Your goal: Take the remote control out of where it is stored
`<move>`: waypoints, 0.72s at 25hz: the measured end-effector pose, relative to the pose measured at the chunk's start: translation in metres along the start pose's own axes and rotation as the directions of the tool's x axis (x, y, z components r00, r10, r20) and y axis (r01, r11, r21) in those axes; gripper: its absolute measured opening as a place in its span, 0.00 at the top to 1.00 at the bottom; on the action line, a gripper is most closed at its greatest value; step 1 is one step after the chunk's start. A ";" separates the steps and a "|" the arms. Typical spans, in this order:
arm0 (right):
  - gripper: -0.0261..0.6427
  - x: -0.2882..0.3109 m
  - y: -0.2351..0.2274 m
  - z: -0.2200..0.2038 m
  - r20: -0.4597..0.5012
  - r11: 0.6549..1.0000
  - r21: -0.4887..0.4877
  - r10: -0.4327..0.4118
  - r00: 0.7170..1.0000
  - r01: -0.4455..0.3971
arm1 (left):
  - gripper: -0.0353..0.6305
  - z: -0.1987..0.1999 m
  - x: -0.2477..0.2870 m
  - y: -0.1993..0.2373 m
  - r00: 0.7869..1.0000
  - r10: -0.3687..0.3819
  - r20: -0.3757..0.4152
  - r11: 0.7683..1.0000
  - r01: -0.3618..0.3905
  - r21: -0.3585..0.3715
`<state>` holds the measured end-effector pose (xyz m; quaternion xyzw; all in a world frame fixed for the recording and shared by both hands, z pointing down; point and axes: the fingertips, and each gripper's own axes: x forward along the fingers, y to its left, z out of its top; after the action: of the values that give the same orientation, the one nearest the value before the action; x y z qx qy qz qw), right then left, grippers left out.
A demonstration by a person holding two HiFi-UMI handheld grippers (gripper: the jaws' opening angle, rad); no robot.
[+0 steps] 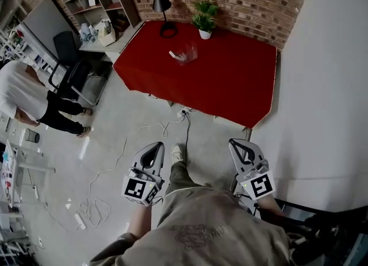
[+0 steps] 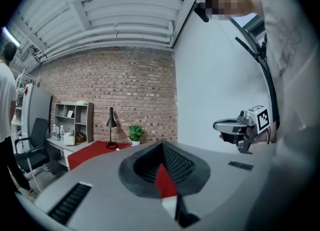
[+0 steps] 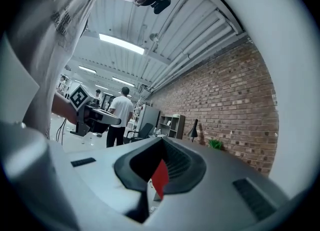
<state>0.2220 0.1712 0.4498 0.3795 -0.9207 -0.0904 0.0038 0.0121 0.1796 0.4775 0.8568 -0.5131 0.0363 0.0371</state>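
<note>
Your left claw [image 1: 154,146] and your right claw [image 1: 238,144] both hang low in front of you over the concrete floor [image 1: 115,135], each with its jaws drawn together on nothing; neither is anywhere near the work yet. The remote control [image 1: 176,56] is well ahead of you on the red-covered bench [image 1: 230,86]; it shows as a slim white bar leaning inside a clear holder [image 1: 190,52], which stands between the black desk lamp [image 1: 161,3] and the potted plant [image 1: 204,17]; its upper end seems to poke out past the rim on the left. It is small from here, so I can't tell which way its buttons face. Expect it to be light, stiff, smooth plastic, likely to slip if you pinch a corner; take it across its narrow sides at the exposed end and draw it out along its own lean. The holder looks light too and may tip or ride up with it; your other claw could steady its wall.
</note>
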 end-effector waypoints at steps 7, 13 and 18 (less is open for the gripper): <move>0.94 0.046 -0.023 -0.014 -0.010 0.998 -0.019 -0.054 0.999 0.053 | 0.94 0.000 0.045 0.041 0.999 -0.046 0.016 0.999 0.046 0.010; 0.94 0.109 -0.050 -0.014 -0.025 0.994 -0.014 -0.108 0.994 0.107 | 0.94 0.017 0.097 0.097 0.995 -0.101 0.018 0.994 0.100 0.051; 0.94 0.156 -0.073 -0.021 -0.059 0.990 -0.001 -0.139 0.989 0.139 | 0.94 0.034 0.134 0.135 0.993 -0.116 0.024 0.990 0.113 0.084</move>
<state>0.1635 0.0083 0.4483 0.4453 -0.8917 -0.0778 0.0243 -0.0432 -0.0051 0.4604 0.8860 -0.4617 0.0429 -0.0034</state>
